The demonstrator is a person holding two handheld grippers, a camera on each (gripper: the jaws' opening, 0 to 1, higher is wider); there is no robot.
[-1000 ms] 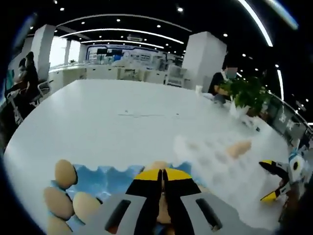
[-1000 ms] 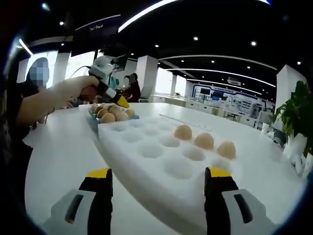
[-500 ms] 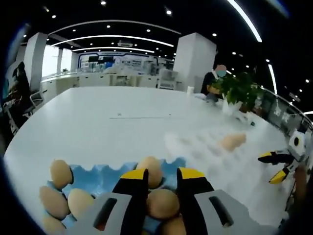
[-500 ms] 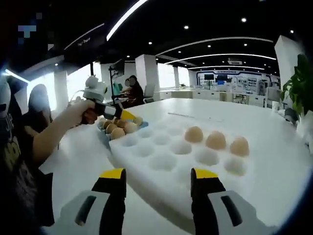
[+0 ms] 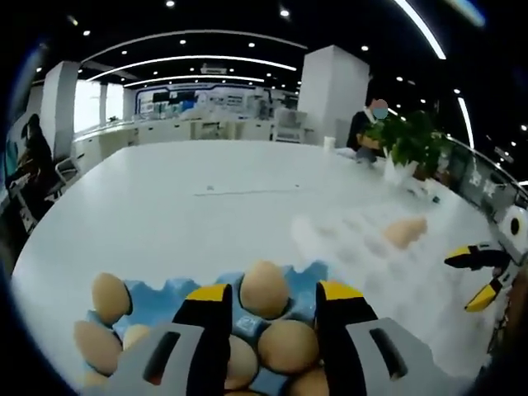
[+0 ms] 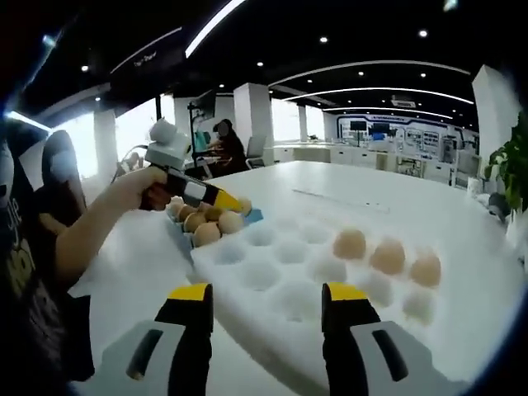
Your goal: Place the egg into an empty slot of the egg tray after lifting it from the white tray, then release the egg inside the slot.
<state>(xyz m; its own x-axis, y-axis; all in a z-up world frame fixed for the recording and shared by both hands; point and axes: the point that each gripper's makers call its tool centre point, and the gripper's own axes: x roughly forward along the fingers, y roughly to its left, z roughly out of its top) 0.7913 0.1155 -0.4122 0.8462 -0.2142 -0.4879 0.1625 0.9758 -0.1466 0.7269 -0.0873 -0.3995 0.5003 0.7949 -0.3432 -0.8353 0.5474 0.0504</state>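
— Where are you?

— My left tongs point(image 5: 271, 307) are spread wide over the brown eggs point(image 5: 289, 345) in the blue egg carton point(image 5: 157, 297), gripping nothing. I'd straddle one egg squarely and close gently — it could crack.

— And the right?

— Right tongs point(image 6: 268, 295) gape empty before the white foam egg tray point(image 6: 285, 276) on the white table point(image 5: 206, 206), which holds three eggs.

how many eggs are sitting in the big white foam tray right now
3. In the right gripper view they sit in a row along the far side of the white tray: one, the next, the last nearest the right edge. None appears hidden.
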